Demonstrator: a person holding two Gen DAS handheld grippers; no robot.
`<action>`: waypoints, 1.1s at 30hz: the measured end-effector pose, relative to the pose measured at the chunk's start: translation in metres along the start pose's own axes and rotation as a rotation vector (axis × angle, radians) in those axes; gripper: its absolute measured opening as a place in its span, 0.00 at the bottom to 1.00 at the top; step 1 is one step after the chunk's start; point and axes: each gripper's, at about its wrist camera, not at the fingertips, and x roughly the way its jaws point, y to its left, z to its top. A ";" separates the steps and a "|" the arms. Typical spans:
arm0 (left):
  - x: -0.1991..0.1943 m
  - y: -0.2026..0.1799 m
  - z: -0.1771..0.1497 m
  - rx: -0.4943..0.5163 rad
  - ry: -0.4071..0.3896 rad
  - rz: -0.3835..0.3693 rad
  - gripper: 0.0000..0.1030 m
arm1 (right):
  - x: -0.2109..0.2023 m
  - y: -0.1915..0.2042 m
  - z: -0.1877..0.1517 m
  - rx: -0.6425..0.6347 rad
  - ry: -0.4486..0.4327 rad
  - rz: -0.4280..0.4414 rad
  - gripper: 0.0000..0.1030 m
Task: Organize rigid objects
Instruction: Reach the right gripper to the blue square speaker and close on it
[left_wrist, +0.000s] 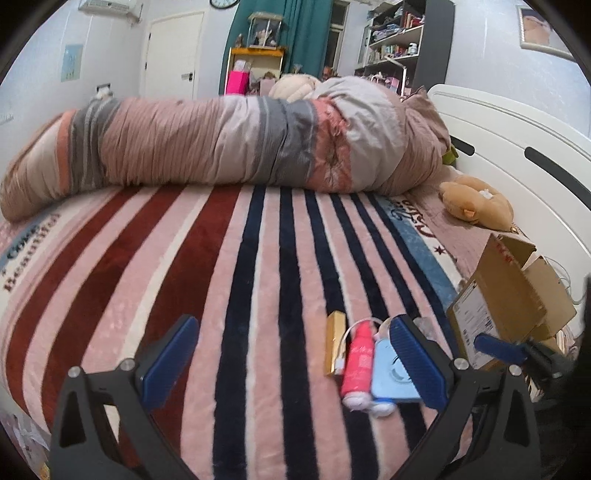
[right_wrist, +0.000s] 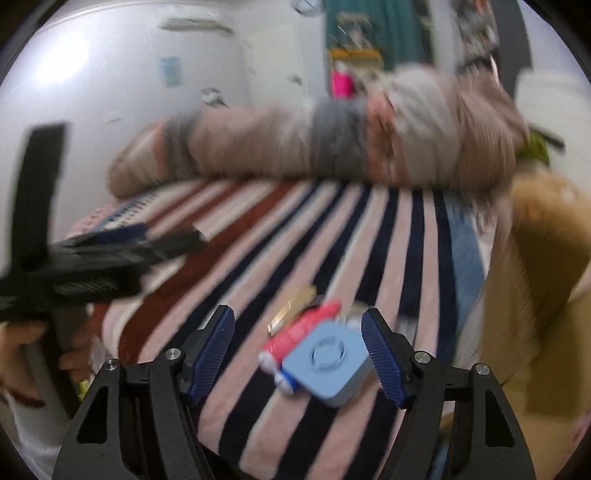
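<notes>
On the striped blanket three small things lay together in a row: the tube in the middle, the slim bar touching its left side, the flat square case against its right. Right of the tube, at the blanket's edge, stood an open cardboard box. Behind the tube, well apart, a rolled duvet lay across the blanket. A plush toy lay behind the box, right of the duvet's end, against the headboard.
</notes>
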 end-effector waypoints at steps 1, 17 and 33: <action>0.003 0.004 -0.002 -0.003 0.008 -0.004 1.00 | 0.009 -0.001 -0.004 0.016 0.016 -0.043 0.78; 0.019 0.041 -0.016 -0.082 0.044 0.004 1.00 | 0.111 -0.009 -0.005 0.077 0.164 -0.142 0.88; 0.025 0.028 -0.017 -0.032 0.063 -0.052 1.00 | 0.109 -0.019 -0.003 -0.133 0.252 -0.290 0.92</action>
